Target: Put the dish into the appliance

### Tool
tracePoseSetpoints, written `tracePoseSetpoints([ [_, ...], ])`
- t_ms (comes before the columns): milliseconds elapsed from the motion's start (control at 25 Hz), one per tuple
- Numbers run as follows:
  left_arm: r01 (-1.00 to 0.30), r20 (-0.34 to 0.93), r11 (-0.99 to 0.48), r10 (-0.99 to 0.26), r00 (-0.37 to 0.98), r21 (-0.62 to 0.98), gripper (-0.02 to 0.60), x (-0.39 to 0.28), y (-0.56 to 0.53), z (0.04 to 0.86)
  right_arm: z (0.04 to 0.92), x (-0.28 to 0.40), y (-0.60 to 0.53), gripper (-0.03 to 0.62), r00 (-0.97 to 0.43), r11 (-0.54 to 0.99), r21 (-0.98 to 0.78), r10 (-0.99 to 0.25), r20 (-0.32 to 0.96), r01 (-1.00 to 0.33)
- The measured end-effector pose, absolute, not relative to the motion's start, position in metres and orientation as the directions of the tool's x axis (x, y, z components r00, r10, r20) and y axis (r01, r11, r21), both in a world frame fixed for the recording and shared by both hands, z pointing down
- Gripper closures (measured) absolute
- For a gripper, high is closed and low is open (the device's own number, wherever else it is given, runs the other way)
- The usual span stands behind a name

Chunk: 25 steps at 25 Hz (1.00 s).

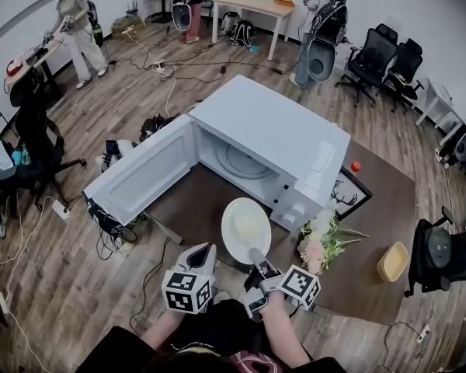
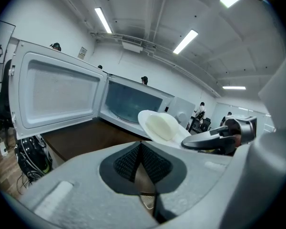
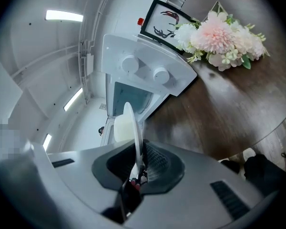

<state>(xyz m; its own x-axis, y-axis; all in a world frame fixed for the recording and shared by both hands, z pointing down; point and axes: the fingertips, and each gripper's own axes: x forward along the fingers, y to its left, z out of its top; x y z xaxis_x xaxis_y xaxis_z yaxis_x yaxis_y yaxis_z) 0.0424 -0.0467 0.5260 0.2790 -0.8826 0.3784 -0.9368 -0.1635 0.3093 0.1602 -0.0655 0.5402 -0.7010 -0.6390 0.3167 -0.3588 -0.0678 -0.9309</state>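
A white microwave (image 1: 283, 134) stands on the brown table (image 1: 384, 208), its door (image 1: 144, 173) swung open to the left and the glass turntable (image 1: 245, 163) visible inside. My right gripper (image 1: 256, 256) is shut on the near rim of a white plate (image 1: 246, 229), held tilted in front of the opening. In the right gripper view the plate (image 3: 132, 125) stands edge-on between the pads. My left gripper (image 1: 205, 253) hovers just left of the plate, shut and holding nothing. The left gripper view shows the plate (image 2: 159, 126) before the cavity (image 2: 133, 104).
Pink and white flowers (image 1: 322, 243) lie right of the plate. A framed deer picture (image 1: 346, 195) leans beside the microwave, and a yellow bowl (image 1: 393, 261) sits at the table's right. Cables and a power strip (image 1: 109, 224) lie under the door. People and office chairs stand farther back.
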Motion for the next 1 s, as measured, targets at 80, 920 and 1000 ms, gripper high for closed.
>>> tracePoseSetpoints([
  [80,-0.937,0.375,-0.163,-0.885,0.277,0.309,0.574,0.039,-0.055,0.525,0.540,0.158,-0.072,0.553,-0.698,-0.073,-0.933,-0.644,0.314,-0.352],
  [920,-0.885,0.372,-0.349,-0.812,0.449,0.307,0.574,-0.023,-0.197,0.523,0.553,0.098,-0.182,0.552,-0.554,-0.185,-0.918,-0.749,0.362,-0.350],
  [1000,-0.885,0.383,-0.353,-0.805,0.453,0.304,0.574,-0.030,-0.206,0.525,0.556,0.093,-0.190,0.549,-0.533,-0.202,-0.913,-0.759,0.374,-0.354],
])
